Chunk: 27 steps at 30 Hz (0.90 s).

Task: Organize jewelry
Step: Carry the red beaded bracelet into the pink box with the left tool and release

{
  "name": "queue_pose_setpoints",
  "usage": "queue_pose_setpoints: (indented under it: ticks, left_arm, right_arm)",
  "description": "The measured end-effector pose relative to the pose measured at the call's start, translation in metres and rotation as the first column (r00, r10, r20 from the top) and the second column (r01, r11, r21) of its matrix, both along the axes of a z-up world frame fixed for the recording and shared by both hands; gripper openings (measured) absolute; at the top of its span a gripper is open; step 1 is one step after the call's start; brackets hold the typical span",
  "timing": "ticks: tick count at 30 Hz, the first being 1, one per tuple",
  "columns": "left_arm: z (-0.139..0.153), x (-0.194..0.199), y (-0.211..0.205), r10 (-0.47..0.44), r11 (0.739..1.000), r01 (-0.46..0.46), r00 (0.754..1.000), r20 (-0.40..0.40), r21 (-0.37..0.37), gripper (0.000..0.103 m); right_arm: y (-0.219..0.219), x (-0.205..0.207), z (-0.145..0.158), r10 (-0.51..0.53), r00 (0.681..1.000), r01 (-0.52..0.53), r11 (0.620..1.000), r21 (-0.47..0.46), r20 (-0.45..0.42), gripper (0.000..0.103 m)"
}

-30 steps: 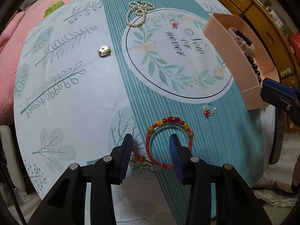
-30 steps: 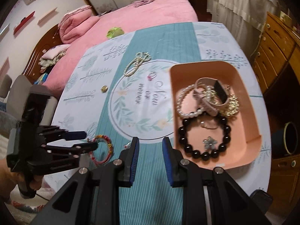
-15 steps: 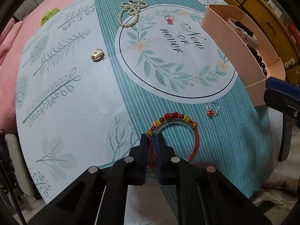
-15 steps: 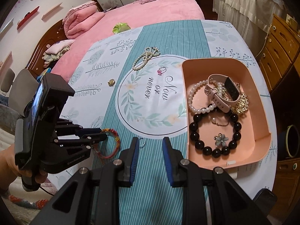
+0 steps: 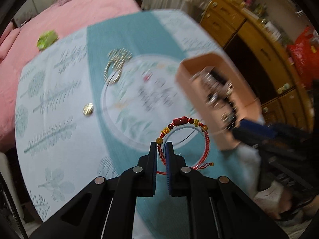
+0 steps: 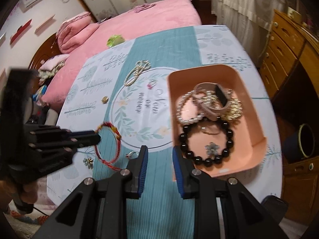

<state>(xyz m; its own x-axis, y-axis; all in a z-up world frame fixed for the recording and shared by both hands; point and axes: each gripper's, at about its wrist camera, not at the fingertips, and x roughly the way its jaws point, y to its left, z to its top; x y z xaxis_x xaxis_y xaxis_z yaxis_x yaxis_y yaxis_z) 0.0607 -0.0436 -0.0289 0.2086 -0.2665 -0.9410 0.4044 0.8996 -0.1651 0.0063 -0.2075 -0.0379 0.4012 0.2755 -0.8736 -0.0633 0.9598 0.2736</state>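
Bracelet in the grip — your left gripper has its jaws clamped tight on the red braided bracelet, pinching the cord side while the beaded arc stands up clear of the tablecloth. In your right wrist view the loop dangles from those pads above the striped teal band, a loose red thread trailing down toward the cloth, and a small flower charm lies just below it.

Your right gripper hangs over the near edge of the table, jaws partly apart with nothing between them — the pads frame bare teal stripes. A small ring sits just beside its left fingertip.

Pink tray to the right of the wreath print, already loaded: black bead bracelet at the near end, pearl bracelet and a pale watch behind it, gold pieces tucked at the far side.

Out on the cloth, a pearl necklace lies at the top of the wreath, a pink-stone ring just inside it, and a gold button-like piece sits to the left, well apart from the tray.
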Motion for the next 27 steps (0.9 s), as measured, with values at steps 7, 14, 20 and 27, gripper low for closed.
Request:
queue_pose_setpoints:
  ticks: [7,14,20,27]
  left_arm:
    - [0.032,0.018,-0.051,-0.064,0.997,0.066,0.996,0.058,-0.032,0.006]
    - [0.008,0.053,-0.093,-0.051,0.999,0.052,0.998,0.026,-0.016,0.006]
    - [-0.013,0.081,-0.108,-0.007,1.000,0.006,1.000,0.024,0.021,0.006]
    - [-0.011,0.088,-0.098,0.002,1.000,-0.002,0.999,0.043,0.011,0.043]
  right_arm:
    - [-0.032,-0.005,0.001,-0.126,0.992,0.126,0.992,-0.007,0.001,0.025]
    - [-0.048,-0.011,-0.001,-0.204,0.979,0.204,0.979,-0.004,0.001,0.026]
    - [-0.050,-0.012,-0.004,-0.222,0.975,0.222,0.975,-0.005,-0.007,0.025]
    - [-0.049,-0.013,-0.003,-0.226,0.974,0.226,0.974,-0.006,-0.002,0.025]
